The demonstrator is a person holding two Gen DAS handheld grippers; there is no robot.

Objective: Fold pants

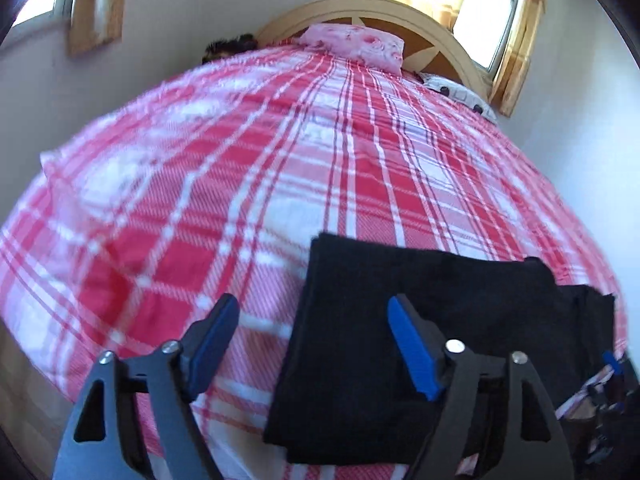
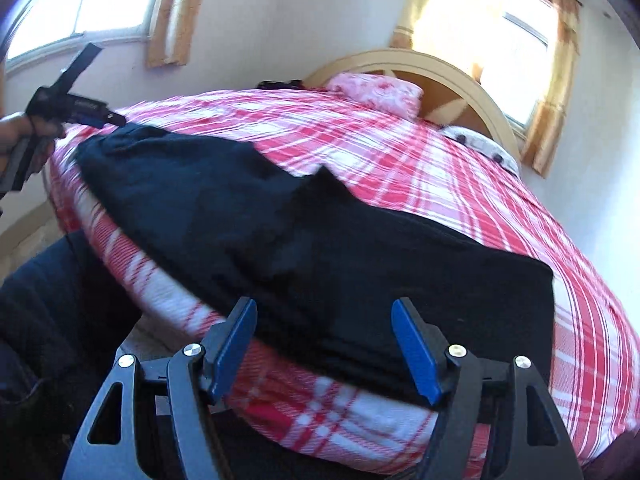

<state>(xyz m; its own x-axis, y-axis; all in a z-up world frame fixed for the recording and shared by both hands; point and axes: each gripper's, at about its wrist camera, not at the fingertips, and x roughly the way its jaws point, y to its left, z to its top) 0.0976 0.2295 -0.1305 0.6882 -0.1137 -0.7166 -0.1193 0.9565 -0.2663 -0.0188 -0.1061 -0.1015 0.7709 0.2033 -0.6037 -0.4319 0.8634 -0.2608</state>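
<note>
We see the black pants (image 2: 320,248) lying on the plaid bed (image 1: 240,184), near its close edge. Our left claw (image 1: 312,344) gapes wide, gripping nothing, one finger over the pants' left end. Our right claw (image 2: 324,348) also stands wide, the pants' edge beyond its tips. Only the right view shows the pants' full spread and the hand (image 2: 16,132) on the left tool.

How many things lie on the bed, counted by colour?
Black: 1, the folded black cloth pants
Pink: 1, the pink flowered pillow
White: 1, the white cushion with dark dots
Total: 3, all on the red and white checked bedspread. A dark thing by the headboard is unclear.
</note>
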